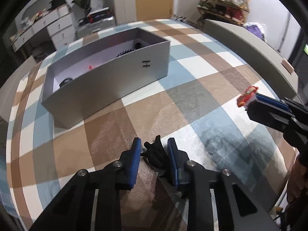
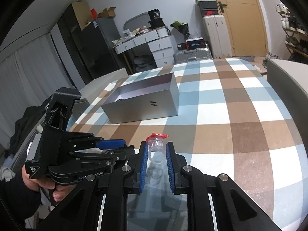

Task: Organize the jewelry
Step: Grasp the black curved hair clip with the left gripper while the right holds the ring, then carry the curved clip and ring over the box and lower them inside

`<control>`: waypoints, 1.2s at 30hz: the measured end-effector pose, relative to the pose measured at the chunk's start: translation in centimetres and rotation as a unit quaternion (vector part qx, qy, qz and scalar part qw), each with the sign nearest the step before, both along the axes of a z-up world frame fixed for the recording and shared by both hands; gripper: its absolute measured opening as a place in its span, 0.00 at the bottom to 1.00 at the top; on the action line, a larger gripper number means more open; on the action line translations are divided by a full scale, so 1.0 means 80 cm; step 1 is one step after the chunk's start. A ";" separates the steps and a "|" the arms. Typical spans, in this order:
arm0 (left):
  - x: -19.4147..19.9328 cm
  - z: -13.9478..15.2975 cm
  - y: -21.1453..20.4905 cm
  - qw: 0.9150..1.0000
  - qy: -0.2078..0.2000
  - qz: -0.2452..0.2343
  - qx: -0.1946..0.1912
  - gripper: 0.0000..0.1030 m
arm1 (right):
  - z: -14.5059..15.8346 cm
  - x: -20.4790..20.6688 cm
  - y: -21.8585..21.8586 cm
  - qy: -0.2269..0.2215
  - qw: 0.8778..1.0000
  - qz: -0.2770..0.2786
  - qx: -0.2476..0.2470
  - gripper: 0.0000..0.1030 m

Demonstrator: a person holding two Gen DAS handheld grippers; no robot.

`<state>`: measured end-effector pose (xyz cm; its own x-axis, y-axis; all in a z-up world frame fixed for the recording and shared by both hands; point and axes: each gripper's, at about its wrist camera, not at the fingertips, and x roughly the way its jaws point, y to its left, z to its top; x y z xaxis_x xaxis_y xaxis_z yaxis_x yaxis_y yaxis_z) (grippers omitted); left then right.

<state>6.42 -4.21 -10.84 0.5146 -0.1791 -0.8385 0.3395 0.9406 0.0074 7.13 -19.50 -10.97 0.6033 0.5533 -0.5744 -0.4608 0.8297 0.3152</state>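
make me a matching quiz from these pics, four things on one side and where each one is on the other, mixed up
Things:
1. black jewelry piece
2. clear ring with red top
3. grey box
4. suitcases

Places:
A. standing open on the checked cloth
B. between the left tool's blue pads
C. against the far wall by the door
D. gripped in the right tool, above the cloth

Pairs: 1-B, 2-D, 3-A, 4-C
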 end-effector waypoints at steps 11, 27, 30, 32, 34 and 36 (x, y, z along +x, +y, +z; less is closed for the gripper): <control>0.006 0.013 0.003 1.000 -0.012 -0.011 -0.019 0.20 | 0.000 -0.003 0.001 0.000 1.000 0.002 0.004 0.18; -0.004 0.040 0.005 0.999 -0.048 -0.001 -0.006 0.19 | 0.008 -0.008 0.009 -0.002 1.000 0.008 0.005 0.17; -0.003 0.042 0.012 0.999 -0.051 0.004 -0.012 0.19 | 0.006 -0.004 0.016 0.002 1.000 0.017 0.004 0.10; -0.002 0.043 0.017 0.998 -0.055 0.007 -0.013 0.19 | 0.003 -0.001 0.019 0.006 1.000 0.021 0.002 0.09; -0.003 0.046 0.022 0.998 -0.059 0.009 -0.021 0.19 | -0.001 0.004 0.021 0.014 1.000 0.022 -0.003 0.12; -0.004 0.050 0.028 0.997 -0.066 0.013 -0.022 0.19 | -0.008 0.011 0.023 0.028 0.999 0.021 -0.008 0.12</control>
